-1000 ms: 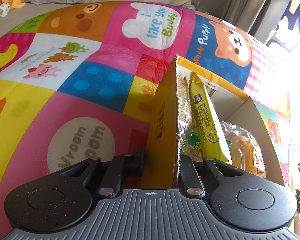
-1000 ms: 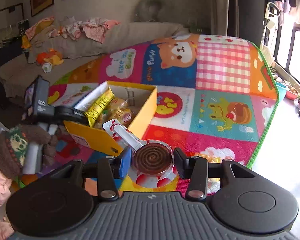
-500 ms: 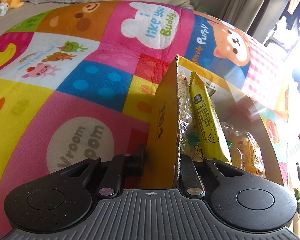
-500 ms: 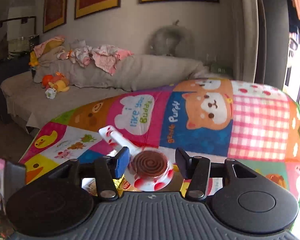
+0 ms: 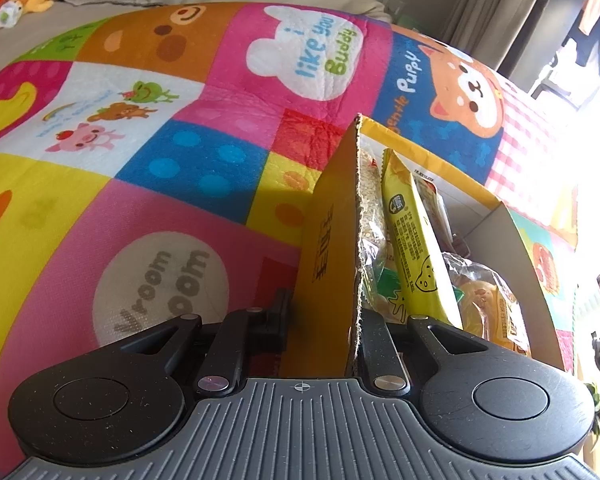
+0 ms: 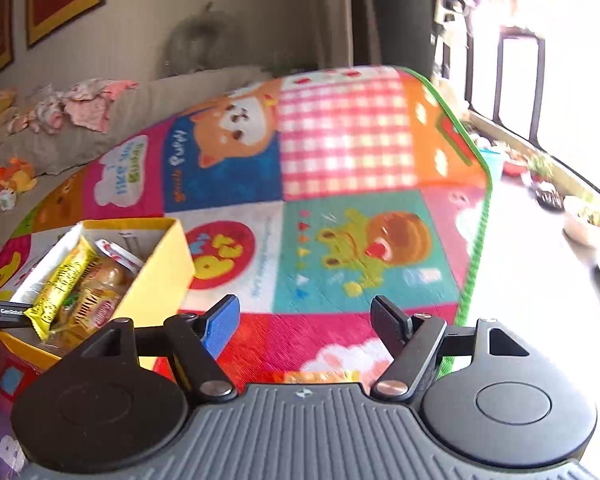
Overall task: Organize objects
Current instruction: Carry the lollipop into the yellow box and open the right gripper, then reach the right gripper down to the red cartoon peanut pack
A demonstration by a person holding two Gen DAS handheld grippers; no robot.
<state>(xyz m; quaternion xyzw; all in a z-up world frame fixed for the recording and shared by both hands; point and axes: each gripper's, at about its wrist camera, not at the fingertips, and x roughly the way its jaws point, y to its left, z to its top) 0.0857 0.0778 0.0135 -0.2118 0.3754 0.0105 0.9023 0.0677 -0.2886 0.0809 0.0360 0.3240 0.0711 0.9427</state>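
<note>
Left gripper (image 5: 324,320) clamped on box (image 5: 328,248) wall, right gripper (image 6: 305,322) jaws just opened, empty, lollipop (image 6: 118,254) in box

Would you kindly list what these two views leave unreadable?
- Left wrist view: the yellow box wall hides the left gripper pads' contact.
- Left wrist view: the yellow packet covers snacks behind it.
- Right wrist view: motion blur smears the packet labels.

Bright patchwork cartoon play mat (image 6: 352,160) is covering the floor, and an open yellow cardboard box (image 6: 160,276) stuffed with snack packets is sitting right on it.
</note>
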